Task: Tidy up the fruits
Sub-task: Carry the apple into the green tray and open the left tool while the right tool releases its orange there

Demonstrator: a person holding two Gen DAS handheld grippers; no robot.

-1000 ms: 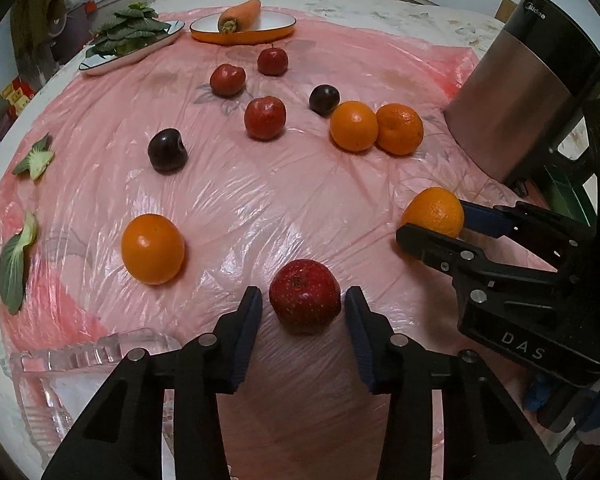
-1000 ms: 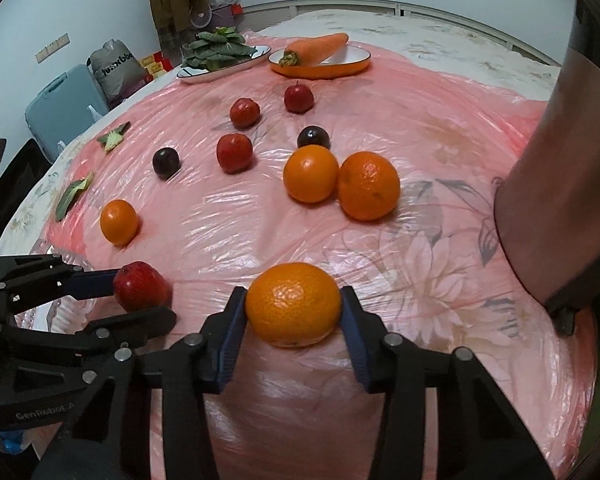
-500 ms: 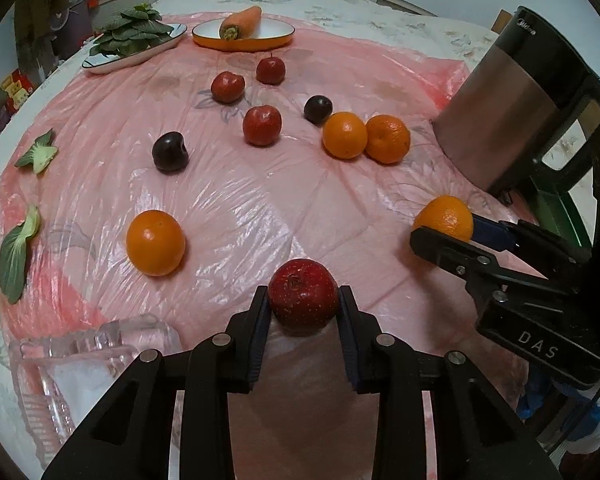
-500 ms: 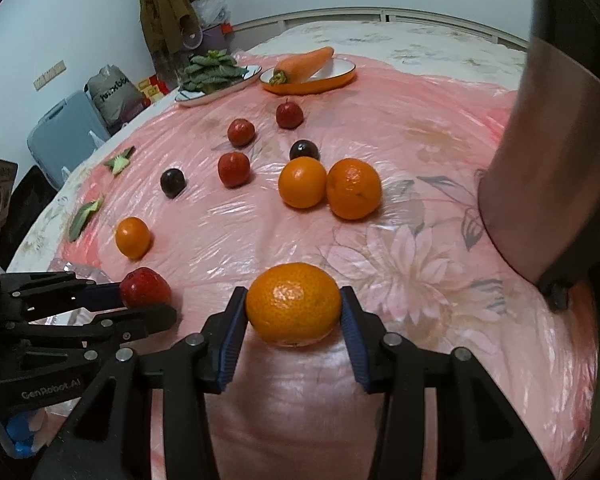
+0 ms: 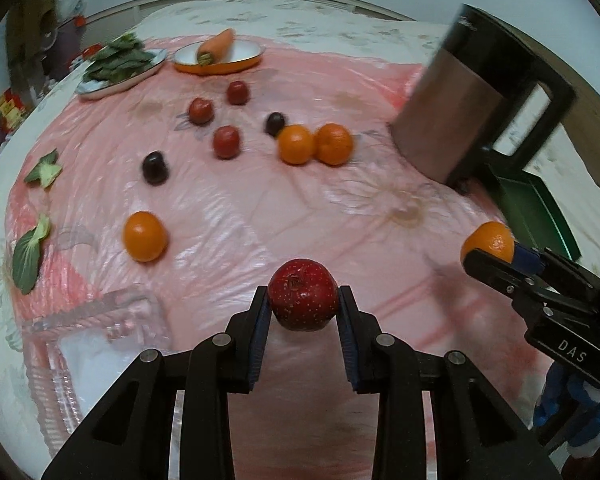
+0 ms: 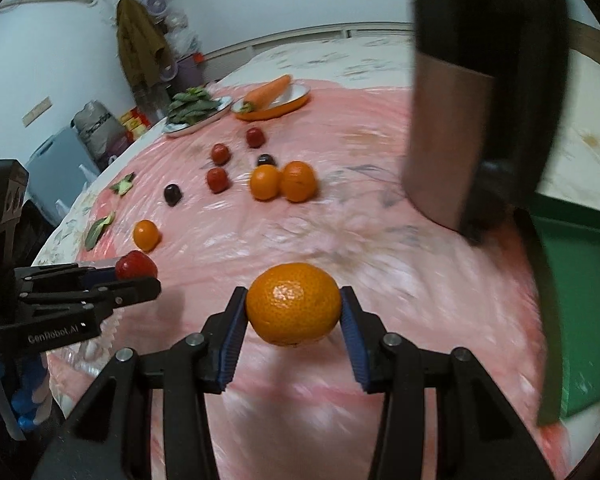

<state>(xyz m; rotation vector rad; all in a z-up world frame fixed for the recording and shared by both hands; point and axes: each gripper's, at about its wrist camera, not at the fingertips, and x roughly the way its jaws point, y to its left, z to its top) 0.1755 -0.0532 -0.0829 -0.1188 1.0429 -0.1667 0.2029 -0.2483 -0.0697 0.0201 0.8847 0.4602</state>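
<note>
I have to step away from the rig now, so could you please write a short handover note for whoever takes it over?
Left gripper: shut on the red apple, held clear of the table.
Right gripper: shut on an orange, also lifted.
On the pink sheet: a lone orange, two oranges side by side, three small red fruits and two dark plums.
Containers: clear tray by the left gripper, green bin on the right.
Done: both fruits picked up.
Left: place them, then sort the rest. I cannot tell which container takes which.
</note>
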